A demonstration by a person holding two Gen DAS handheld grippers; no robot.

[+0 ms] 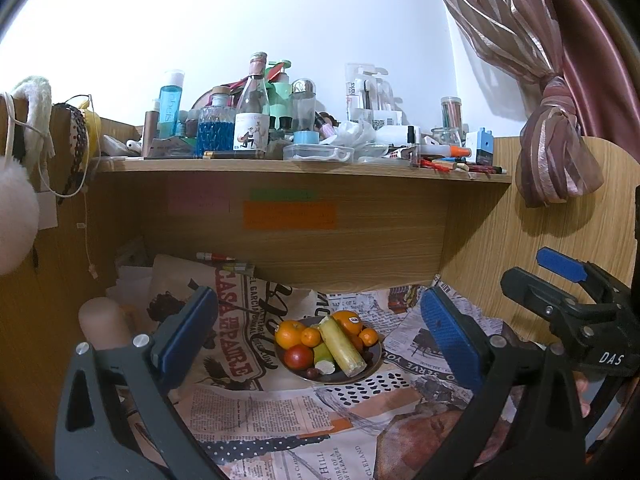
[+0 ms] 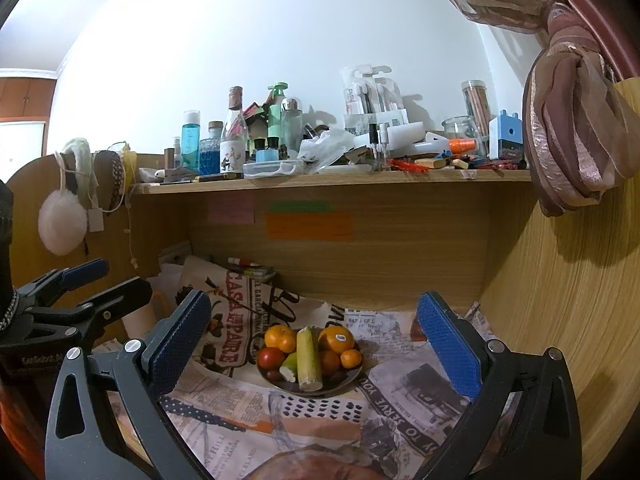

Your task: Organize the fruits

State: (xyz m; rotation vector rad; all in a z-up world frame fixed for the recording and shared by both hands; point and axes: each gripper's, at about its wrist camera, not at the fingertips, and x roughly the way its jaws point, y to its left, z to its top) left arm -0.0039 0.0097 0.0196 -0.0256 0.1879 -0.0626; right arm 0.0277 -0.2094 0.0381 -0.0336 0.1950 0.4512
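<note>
1. The desk [image 1: 400, 412] is covered with newspaper-print paper and closed in by wooden panels at the back and on both sides, under a white wall.
2. A wooden shelf [image 1: 304, 166] spans the nook above the desk; pink, green and orange sticky notes [image 1: 290, 215] are stuck to the back panel beneath it.
3. The shelf is crowded: a blue-liquid bottle [image 1: 215, 128], a tall clear bottle with a printed label [image 1: 253, 114], a green pump bottle, a clear plastic box, pens and a small blue-and-white box.
4. A knotted mauve curtain [image 1: 554, 136] hangs at the right; white fluffy earmuffs [image 2: 63, 218] hang off the left panel.
5. The dark plate [image 1: 352, 376] sits mid-desk, holding the fruits: oranges [image 1: 291, 334], a red tomato-like fruit [image 1: 299, 357], a pale green-yellow stalk [image 1: 342, 345] lying across the pile, and some small dark fruits.
6. The left claw [image 1: 320, 340] is released, its blue pads spread wide, above the desk and short of the plate.
7. The right claw [image 2: 316, 348] is likewise released and holds nothing; it frames the plate in its own view.
8. A beige cylinder [image 1: 105, 324] stands just behind the left claw's left finger.
</note>
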